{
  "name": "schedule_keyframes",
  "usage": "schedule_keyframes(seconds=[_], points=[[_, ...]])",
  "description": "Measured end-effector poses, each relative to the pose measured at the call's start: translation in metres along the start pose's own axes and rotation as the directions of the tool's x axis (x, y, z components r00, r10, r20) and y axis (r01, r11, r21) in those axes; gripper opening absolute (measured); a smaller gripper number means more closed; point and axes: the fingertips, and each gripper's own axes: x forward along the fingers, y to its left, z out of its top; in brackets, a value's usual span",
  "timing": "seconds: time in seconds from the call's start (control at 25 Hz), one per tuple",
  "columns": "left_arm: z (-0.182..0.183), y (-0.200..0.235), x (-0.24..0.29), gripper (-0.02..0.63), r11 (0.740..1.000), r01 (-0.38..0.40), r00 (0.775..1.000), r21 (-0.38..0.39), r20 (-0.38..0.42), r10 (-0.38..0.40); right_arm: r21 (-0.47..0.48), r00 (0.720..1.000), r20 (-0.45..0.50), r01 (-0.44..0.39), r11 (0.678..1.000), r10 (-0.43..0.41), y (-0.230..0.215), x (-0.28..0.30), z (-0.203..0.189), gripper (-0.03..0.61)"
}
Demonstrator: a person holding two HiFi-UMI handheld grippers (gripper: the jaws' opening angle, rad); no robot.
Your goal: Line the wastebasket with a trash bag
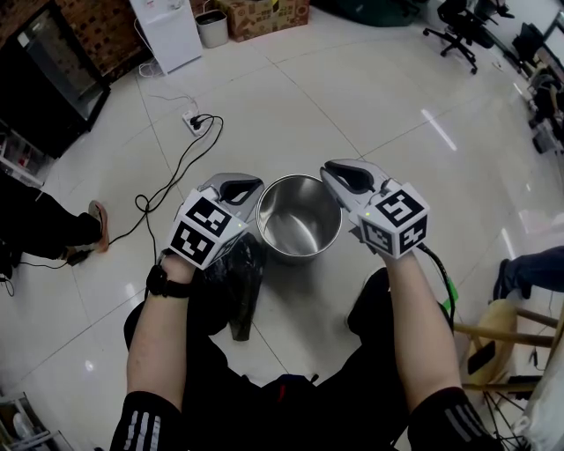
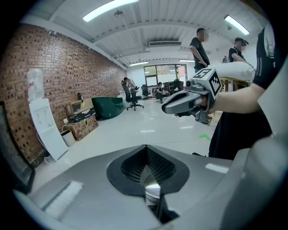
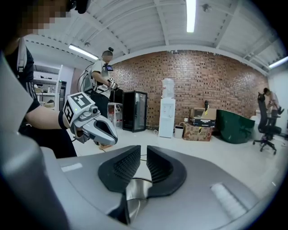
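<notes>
A shiny steel wastebasket (image 1: 298, 218) stands upright and bare inside on the white tile floor, right in front of my knees. My left gripper (image 1: 249, 188) hovers at its left rim, jaws shut with nothing between them. In the left gripper view the gripper (image 2: 146, 148) shows its pads meeting over a sliver of steel rim (image 2: 153, 191). My right gripper (image 1: 339, 173) hangs at the right rim. In the right gripper view the gripper (image 3: 141, 150) keeps a narrow gap, empty, with the steel wastebasket (image 3: 135, 191) below. A crumpled black trash bag (image 1: 238, 282) lies under my left hand, held by neither gripper.
A power strip (image 1: 196, 121) with black cable lies on the floor beyond the basket. A white cabinet (image 1: 167, 31), small bin (image 1: 211, 26) and cardboard box (image 1: 264, 13) line the far wall. A wooden stool (image 1: 502, 330) stands at right, and a sandalled foot (image 1: 97, 225) at left.
</notes>
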Motion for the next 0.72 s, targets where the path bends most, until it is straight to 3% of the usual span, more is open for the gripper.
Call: schedule_keyframes(seconds=[0.2, 0.52, 0.72], points=[[-0.007, 0.005, 0.001, 0.000, 0.988, 0.014, 1.000, -0.155, -0.006, -0.015, 0.004, 1.000, 0.009, -0.001, 1.000, 0.001, 0.000, 0.000, 0.002, 0.049], [-0.016, -0.003, 0.007, 0.017, 0.997, 0.005, 0.998, -0.080, -0.068, -0.010, 0.004, 1.000, 0.013, -0.004, 1.000, 0.004, 0.000, -0.002, 0.003, 0.049], [-0.037, -0.012, 0.012, 0.140, 0.996, 0.048, 0.987, -0.076, -0.152, -0.059, 0.004, 1.000, 0.015, -0.004, 1.000, 0.004, -0.001, -0.002, 0.006, 0.049]])
